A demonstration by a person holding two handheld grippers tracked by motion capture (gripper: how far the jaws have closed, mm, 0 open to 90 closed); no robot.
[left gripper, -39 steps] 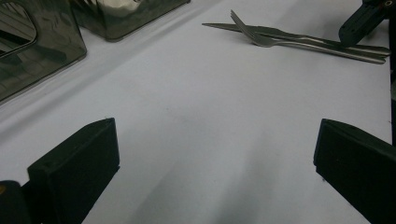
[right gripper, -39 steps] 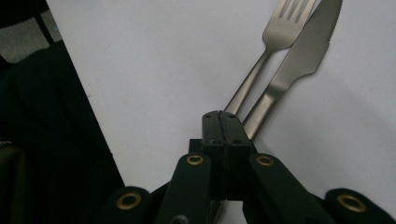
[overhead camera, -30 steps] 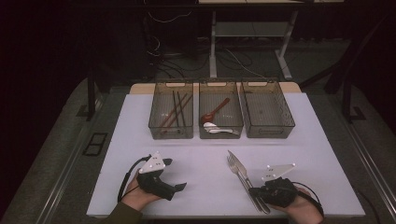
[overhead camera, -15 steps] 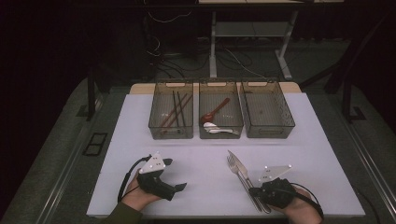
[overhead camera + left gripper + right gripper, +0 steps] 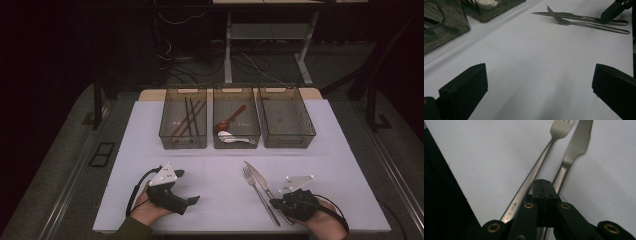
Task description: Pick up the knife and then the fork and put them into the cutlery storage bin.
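Observation:
A steel fork (image 5: 260,195) and a knife (image 5: 259,176) lie side by side on the white table top (image 5: 210,165), front right. My right gripper (image 5: 275,202) is shut, its tips low over the two handles. In the right gripper view the closed jaws (image 5: 543,187) sit just above the knife (image 5: 576,147), with its handle running underneath them and the fork (image 5: 536,170) passing on their left. My left gripper (image 5: 192,201) rests at the front left, open and holding nothing. Its view looks across bare table (image 5: 539,82) toward the fork (image 5: 594,25) and knife (image 5: 574,16).
Three smoky see-through bins stand in a row at the back. The left bin (image 5: 170,131) holds chopsticks (image 5: 186,119). The middle bin (image 5: 252,131) holds a brown spoon (image 5: 231,119) and a white spoon (image 5: 231,137). Nothing lies in the right bin (image 5: 286,120).

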